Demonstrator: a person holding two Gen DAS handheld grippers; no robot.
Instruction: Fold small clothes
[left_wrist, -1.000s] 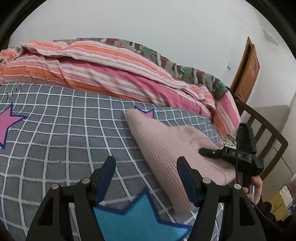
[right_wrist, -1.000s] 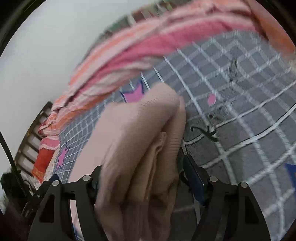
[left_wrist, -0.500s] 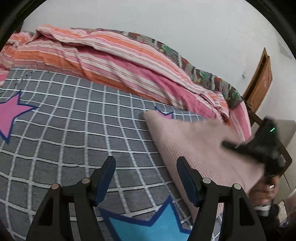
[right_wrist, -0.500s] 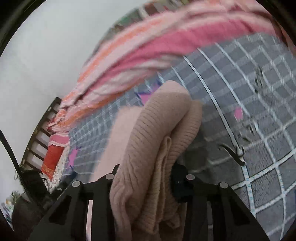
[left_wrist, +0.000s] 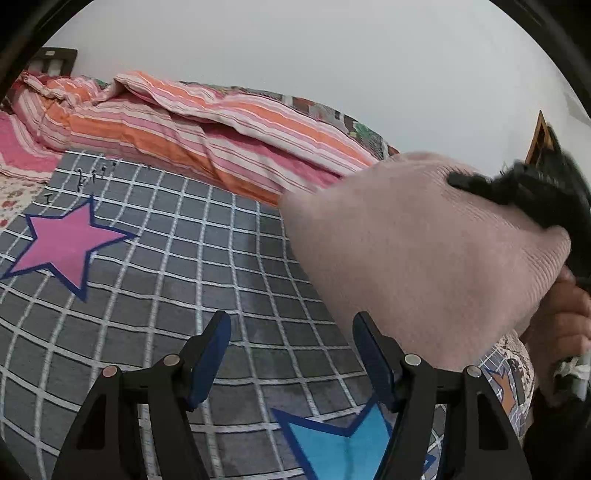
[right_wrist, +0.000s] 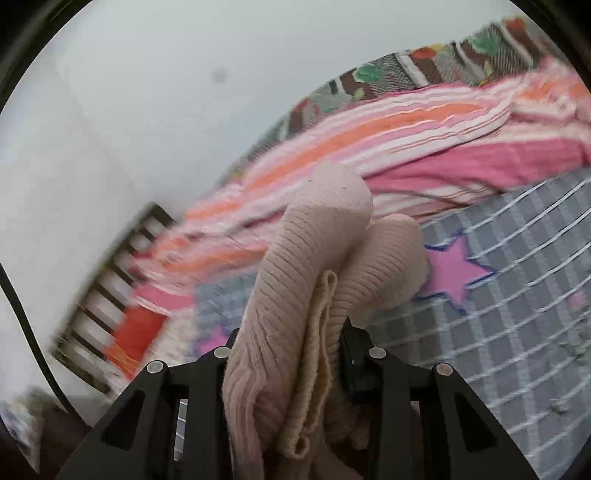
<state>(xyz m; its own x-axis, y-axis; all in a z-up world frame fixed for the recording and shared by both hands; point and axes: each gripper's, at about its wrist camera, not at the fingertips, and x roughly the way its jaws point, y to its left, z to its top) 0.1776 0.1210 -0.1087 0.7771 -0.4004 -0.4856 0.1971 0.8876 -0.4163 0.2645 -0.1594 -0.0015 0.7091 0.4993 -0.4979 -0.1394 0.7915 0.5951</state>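
Lifted off the checked bedspread (left_wrist: 155, 266) since a second ago, the pink knit garment (left_wrist: 424, 258) now hangs bunched from the right gripper (right_wrist: 291, 354), whose fingers are clamped on its folds. It lies up and to the right of the left gripper (left_wrist: 291, 354), which hovers spread and empty over the bedspread. Its lower hem and true long axis are hidden by bunching and blur.

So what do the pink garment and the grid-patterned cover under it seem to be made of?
The pink garment, clamped in the right hand-held gripper, looks like soft matte rib knit: fine parallel ridges, possibly wool or acrylic. The grid-patterned cover looks like flat printed woven fabric, likely cotton; it shows no sheen.
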